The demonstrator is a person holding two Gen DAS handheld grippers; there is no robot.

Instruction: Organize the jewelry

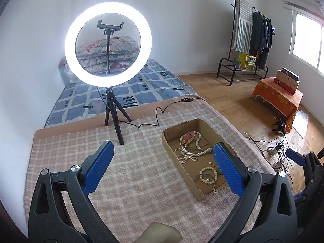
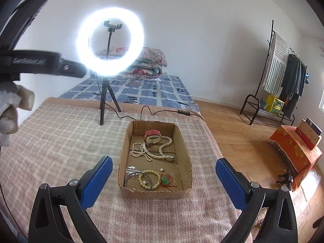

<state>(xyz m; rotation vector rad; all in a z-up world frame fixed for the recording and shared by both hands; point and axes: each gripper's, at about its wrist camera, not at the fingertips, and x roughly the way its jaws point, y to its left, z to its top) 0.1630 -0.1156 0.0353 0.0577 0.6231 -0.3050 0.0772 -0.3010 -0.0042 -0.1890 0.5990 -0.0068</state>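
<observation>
Both tongs, left [image 1: 163,163] and right [image 2: 164,174], gape wide and empty above the surface, since the jewelry [image 2: 150,147] lies gathered in the box [image 2: 126,141].

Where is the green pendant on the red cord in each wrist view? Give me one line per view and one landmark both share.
Left wrist view: green pendant in the cardboard box's near end, mostly hidden behind the left gripper's blue finger.
Right wrist view: the pendant in plain sight near the box's front wall, right of the bead bracelet.
Shared landmark: the lit ring light on its tripod.
</observation>
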